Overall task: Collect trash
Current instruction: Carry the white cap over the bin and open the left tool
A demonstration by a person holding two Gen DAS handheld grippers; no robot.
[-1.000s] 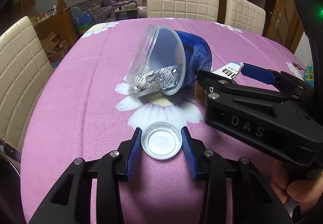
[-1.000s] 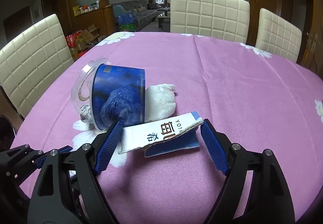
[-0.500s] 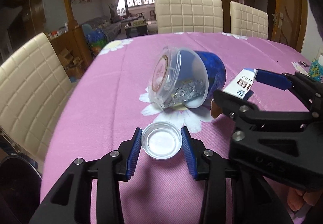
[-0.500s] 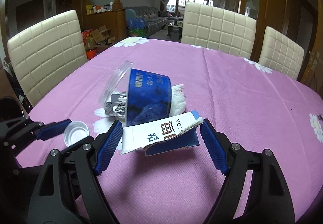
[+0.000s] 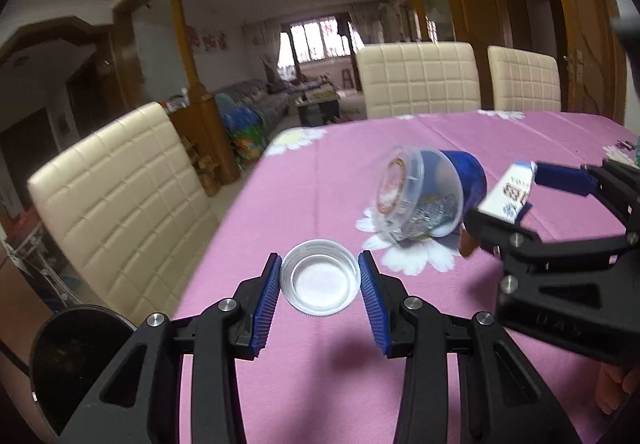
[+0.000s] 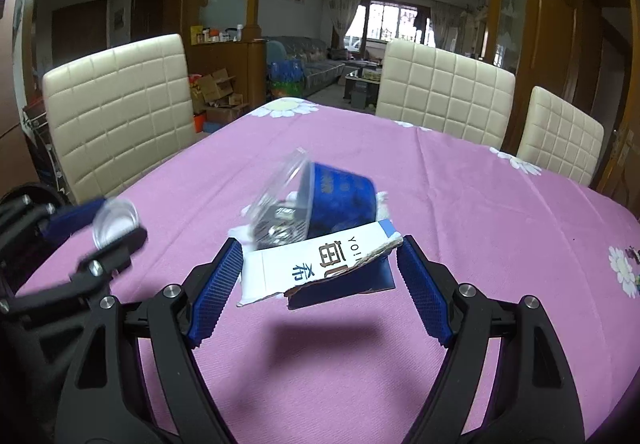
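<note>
My left gripper (image 5: pixel 319 302) is shut on a clear plastic lid (image 5: pixel 319 282) and holds it above the pink tablecloth; the lid also shows in the right wrist view (image 6: pixel 114 222). My right gripper (image 6: pixel 320 284) is shut on a torn white and blue carton piece (image 6: pixel 316 264), lifted off the table; it also shows in the left wrist view (image 5: pixel 512 193). A blue tub (image 5: pixel 436 195) with a clear lid lies tipped on its side on the cloth, foil wrappers inside; it also shows in the right wrist view (image 6: pixel 336 199). A white crumpled tissue (image 6: pixel 382 203) lies behind it.
The round table (image 6: pixel 480 203) has a pink flowered cloth. Cream padded chairs stand at the left (image 5: pixel 116 195) and far side (image 5: pixel 416 79). A dark round bin (image 5: pixel 76 356) sits low at the left beside the table edge.
Both grippers have risen and drawn back from the tub, carrying the lid and the carton piece. The left gripper has swung left, bringing the bin into view.
</note>
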